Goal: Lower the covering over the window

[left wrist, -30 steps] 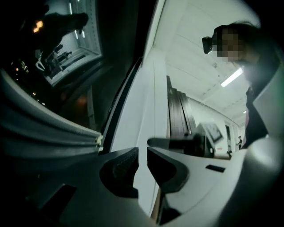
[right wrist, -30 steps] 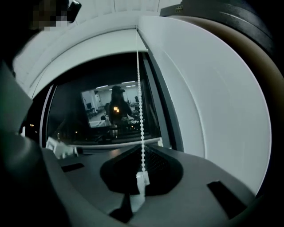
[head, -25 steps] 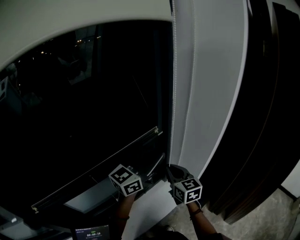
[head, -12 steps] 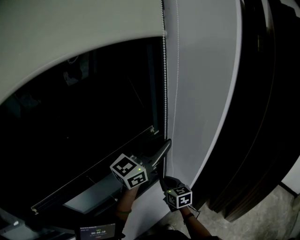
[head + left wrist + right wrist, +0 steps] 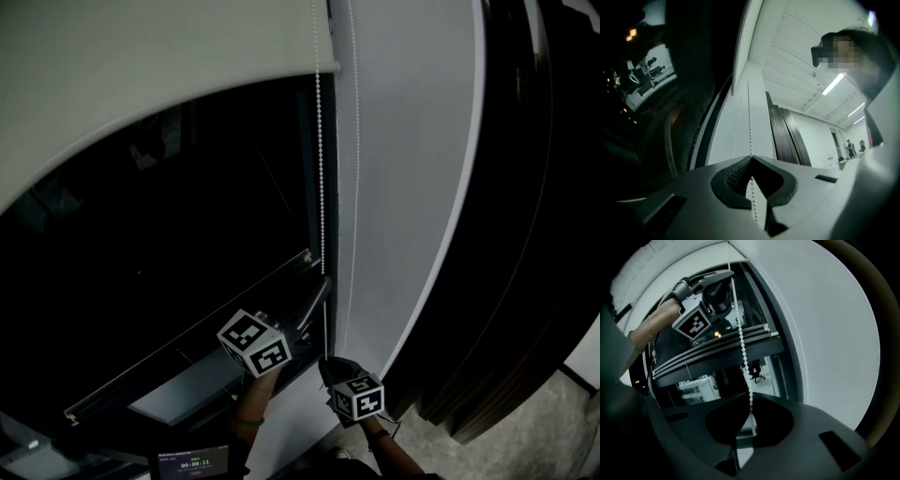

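A pale roller blind [image 5: 141, 75] covers the top of the dark window [image 5: 169, 244]; its bottom edge curves across the upper third. A white bead chain [image 5: 320, 169] hangs down the window's right side. My left gripper [image 5: 323, 284] reaches up and is shut on the chain; the beads [image 5: 749, 117] run straight through its closed tips [image 5: 751, 157]. Below it, my right gripper [image 5: 325, 361] is shut on the same chain [image 5: 742, 343], which enters its closed tips [image 5: 750, 397]. The right gripper view shows the left gripper [image 5: 731, 275] above, pinching the chain.
A white wall panel [image 5: 412, 141] stands right of the chain, with a second strand of the chain against it. Dark vertical panels [image 5: 534, 234] fill the far right. A sill [image 5: 187, 389] and a horizontal rail [image 5: 187, 337] lie under the window. A small timer screen [image 5: 192, 461] sits at the bottom edge.
The right gripper has gone down along the chain. The left gripper has reached up and closed on the chain higher up. The blind's bottom edge sits lower in the window.
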`<action>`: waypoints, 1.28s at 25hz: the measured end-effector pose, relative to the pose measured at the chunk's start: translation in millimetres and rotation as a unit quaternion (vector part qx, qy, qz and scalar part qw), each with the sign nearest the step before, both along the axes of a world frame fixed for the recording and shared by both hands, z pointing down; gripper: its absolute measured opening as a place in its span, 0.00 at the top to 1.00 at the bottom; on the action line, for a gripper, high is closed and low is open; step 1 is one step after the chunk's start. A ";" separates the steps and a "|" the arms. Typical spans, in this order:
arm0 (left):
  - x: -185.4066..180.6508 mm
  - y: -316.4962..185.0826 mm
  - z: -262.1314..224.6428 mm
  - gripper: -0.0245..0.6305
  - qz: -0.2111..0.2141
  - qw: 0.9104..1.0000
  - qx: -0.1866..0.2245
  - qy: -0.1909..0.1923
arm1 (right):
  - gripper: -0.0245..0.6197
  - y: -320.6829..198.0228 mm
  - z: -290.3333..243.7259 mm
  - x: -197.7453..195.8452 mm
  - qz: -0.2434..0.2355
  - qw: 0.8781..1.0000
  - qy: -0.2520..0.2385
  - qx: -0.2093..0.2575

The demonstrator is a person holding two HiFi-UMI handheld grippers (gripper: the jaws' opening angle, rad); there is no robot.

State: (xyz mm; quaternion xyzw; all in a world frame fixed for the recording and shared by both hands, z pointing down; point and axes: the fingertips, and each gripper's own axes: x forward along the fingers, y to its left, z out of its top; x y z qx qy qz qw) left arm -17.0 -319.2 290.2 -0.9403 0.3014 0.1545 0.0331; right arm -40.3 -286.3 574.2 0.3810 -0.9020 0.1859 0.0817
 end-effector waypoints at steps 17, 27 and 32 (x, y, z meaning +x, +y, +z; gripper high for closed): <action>-3.7 6.4 180.1 0.96 -0.035 0.982 -0.160 -0.099 | 0.83 3.5 -186.7 58.5 -0.007 0.989 -0.065 0.135; 18.5 37.7 256.5 0.96 -0.015 0.966 -0.232 -0.110 | 0.81 -18.0 -330.5 33.4 -0.040 0.962 -0.069 0.261; 19.2 39.0 253.4 0.96 -0.015 0.967 -0.233 -0.101 | 0.82 -27.2 -363.2 21.8 -0.024 0.953 -0.079 0.293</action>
